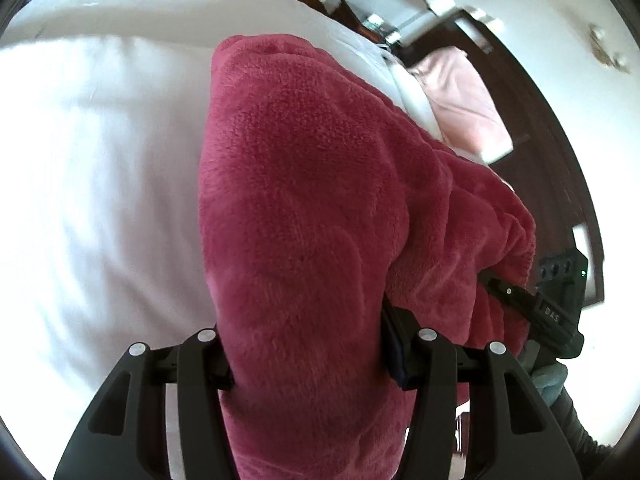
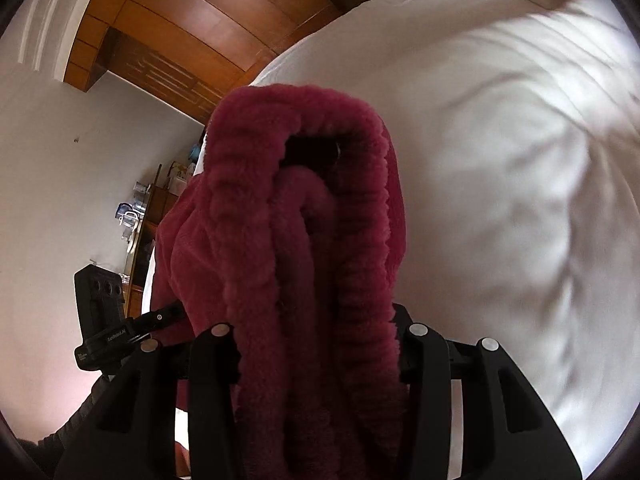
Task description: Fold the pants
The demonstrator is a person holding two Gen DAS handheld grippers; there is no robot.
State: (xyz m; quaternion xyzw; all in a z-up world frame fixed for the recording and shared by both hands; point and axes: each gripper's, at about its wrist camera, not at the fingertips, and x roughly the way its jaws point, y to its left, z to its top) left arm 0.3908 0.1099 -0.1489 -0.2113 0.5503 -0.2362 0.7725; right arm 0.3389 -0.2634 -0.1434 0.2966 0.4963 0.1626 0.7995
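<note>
The pants (image 1: 304, 184) are dark pink fleece and hang lifted over the white bed (image 1: 100, 160). In the left wrist view my left gripper (image 1: 308, 360) is shut on a broad, smooth fold of them, and the cloth hides its fingertips. My right gripper (image 1: 536, 308) shows at the right edge, gripping the same garment at its gathered end. In the right wrist view my right gripper (image 2: 316, 360) is shut on the bunched, ribbed waistband of the pants (image 2: 304, 208). My left gripper (image 2: 120, 332) shows low at the left, partly behind the cloth.
The bed sheet (image 2: 500, 160) fills the space under and beyond the pants. A pale pink cloth (image 1: 464, 100) lies on a pillow by the dark headboard (image 1: 552, 140). A wooden wardrobe (image 2: 168, 40) and a cluttered shelf (image 2: 136, 208) stand past the bed.
</note>
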